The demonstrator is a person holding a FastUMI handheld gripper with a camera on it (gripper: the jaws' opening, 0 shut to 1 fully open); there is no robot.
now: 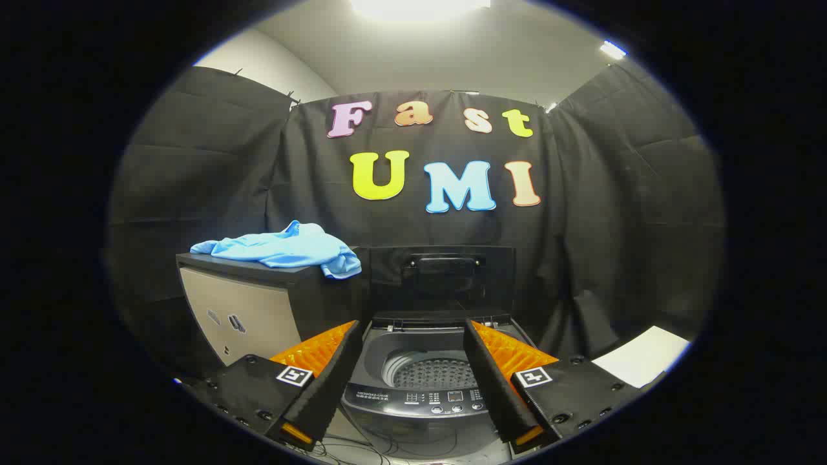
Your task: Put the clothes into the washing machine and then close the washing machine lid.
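— Where's the laundry?
— The crumpled light-blue cloth garment (284, 248) lies on the dark-topped cabinet (258, 303), left of the open grey top-loading washing machine (420, 368). My claw (413, 361) is spread, empty; I'd pinch a raised fold.

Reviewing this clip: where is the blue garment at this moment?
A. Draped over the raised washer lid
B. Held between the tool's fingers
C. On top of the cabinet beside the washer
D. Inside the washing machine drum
C. The blue garment lies crumpled on the cabinet beside the washing machine, whose lid stands raised; the tool is open and holds nothing.
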